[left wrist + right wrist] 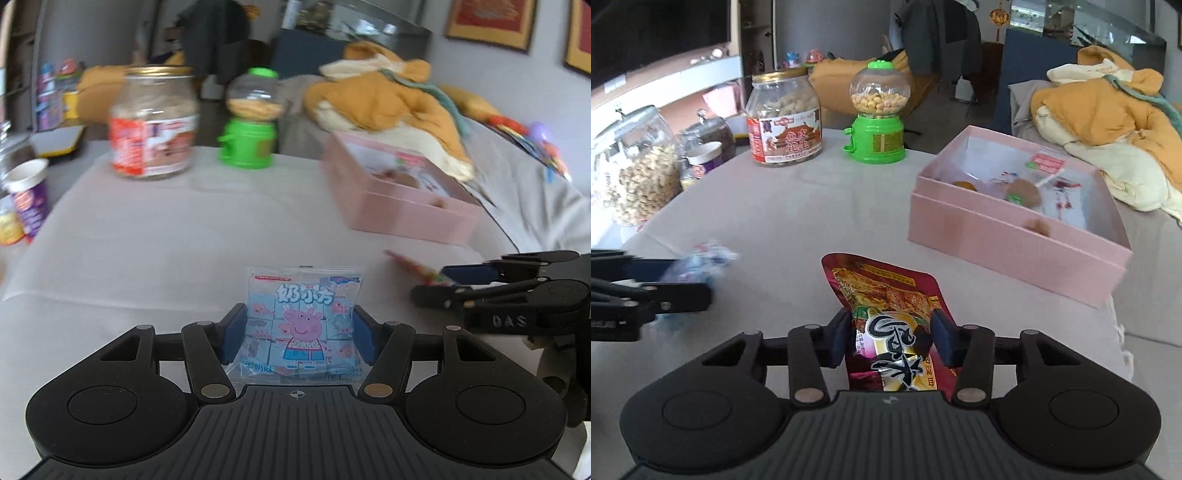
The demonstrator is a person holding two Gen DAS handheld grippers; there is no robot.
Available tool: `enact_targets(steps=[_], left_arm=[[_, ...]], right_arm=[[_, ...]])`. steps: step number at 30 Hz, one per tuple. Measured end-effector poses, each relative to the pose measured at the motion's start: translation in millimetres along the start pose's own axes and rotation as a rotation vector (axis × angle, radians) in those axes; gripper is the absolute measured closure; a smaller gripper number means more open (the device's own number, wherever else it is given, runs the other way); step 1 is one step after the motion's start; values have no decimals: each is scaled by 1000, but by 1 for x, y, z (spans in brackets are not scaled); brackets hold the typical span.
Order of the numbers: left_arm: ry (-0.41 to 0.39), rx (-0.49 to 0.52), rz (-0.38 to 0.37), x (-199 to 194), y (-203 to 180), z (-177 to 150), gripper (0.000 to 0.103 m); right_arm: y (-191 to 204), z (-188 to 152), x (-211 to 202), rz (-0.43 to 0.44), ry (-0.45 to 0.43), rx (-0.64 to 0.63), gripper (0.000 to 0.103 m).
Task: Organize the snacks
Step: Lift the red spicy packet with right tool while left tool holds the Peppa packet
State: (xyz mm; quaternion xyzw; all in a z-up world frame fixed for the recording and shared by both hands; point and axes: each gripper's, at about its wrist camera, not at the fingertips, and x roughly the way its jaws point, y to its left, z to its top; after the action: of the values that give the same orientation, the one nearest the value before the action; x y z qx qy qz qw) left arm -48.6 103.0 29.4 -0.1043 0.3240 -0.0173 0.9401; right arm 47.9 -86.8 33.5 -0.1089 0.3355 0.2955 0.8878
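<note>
My left gripper (300, 334) is shut on a light blue snack packet with a pink pig cartoon (301, 317), held above the table. My right gripper (892, 338) is shut on a dark red snack pouch (890, 306), also held above the table. The right gripper shows at the right edge of the left wrist view (491, 291), and the left gripper at the left edge of the right wrist view (657, 288). An open pink box (1008, 236) with several candies and a lollipop inside sits ahead to the right; it also shows in the left wrist view (402, 218).
A peanut jar (785, 118) and a green gumball dispenser (879, 114) stand at the table's far edge. Glass jars of nuts (642, 177) and a paper cup (705, 157) stand at the left. A yellow blanket (1108, 122) lies on the sofa behind the box.
</note>
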Motion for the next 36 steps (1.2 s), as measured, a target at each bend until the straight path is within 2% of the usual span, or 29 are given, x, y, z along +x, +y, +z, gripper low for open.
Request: enact_targets(steps=[1, 4, 9, 14, 16, 19, 24, 30, 32, 36], left_arm=[[6, 21, 1, 3, -8, 0, 37], [28, 54, 23, 11, -24, -1, 37], [59, 80, 74, 24, -35, -3, 37], [77, 96, 105, 28, -36, -5, 37], [76, 101, 115, 28, -36, -5, 37], [77, 106, 140, 28, -35, -5, 38], [71, 93, 145, 25, -29, -5, 38], [70, 91, 139, 24, -27, -6, 38], [71, 90, 136, 24, -27, -6, 38], [74, 89, 134, 23, -27, -6, 38]], right_arm=[[-6, -4, -5, 38, -2, 4, 46], [-17, -12, -16, 133, -3, 17, 34], [-28, -21, -7, 67, 2, -3, 28], [-44, -12, 8, 157, 38, 110, 22], [-45, -9, 18, 185, 63, 135, 13], [-32, -5, 24, 170, 81, 70, 5], [-15, -11, 30, 136, 59, -70, 0], [-16, -8, 34, 160, 62, -97, 0], [-16, -5, 32, 151, 83, -91, 5], [-15, -5, 14, 131, 98, -63, 37]])
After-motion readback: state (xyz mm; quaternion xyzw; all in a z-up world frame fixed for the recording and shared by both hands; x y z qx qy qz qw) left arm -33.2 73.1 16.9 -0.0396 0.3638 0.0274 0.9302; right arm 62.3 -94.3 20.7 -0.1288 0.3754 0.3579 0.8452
